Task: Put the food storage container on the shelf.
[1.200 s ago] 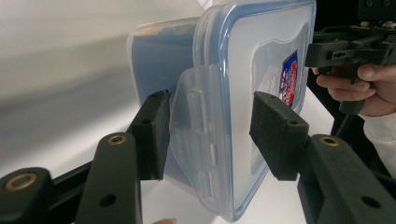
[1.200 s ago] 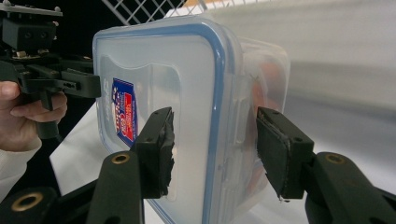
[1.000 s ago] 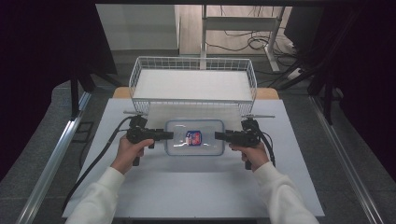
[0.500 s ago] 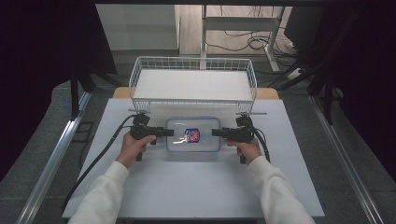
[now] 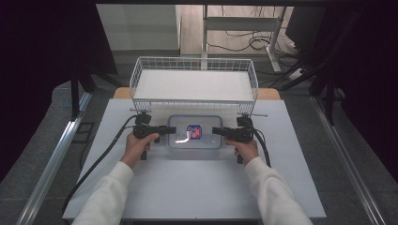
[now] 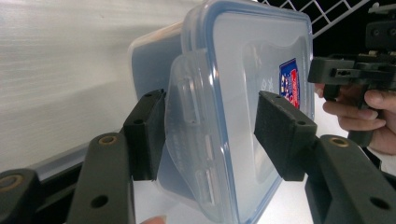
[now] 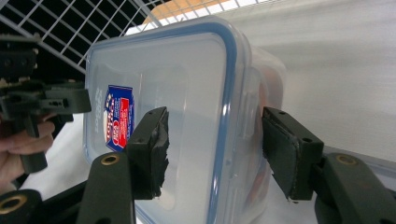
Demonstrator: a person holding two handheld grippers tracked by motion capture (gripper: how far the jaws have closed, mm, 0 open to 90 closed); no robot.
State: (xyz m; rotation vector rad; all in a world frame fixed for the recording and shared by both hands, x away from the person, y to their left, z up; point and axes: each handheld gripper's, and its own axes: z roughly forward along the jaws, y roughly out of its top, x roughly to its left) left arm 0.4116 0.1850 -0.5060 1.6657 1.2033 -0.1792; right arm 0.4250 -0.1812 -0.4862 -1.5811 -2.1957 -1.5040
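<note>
Both tongs have been coming down with the lidded plastic container (image 5: 195,132), which is now sitting on the table (image 5: 197,187) just in front of the wire basket (image 5: 194,84). Left tongs (image 5: 170,130) and right tongs (image 5: 217,131) are straddling its end latches; jaws have just been opening, pads standing off the lid, spread, not pinching.

Glossy clear plastic container (image 5: 195,132), white wire basket (image 5: 194,82)

White table (image 5: 197,187): container (image 5: 195,140), basket (image 5: 193,86)
</note>
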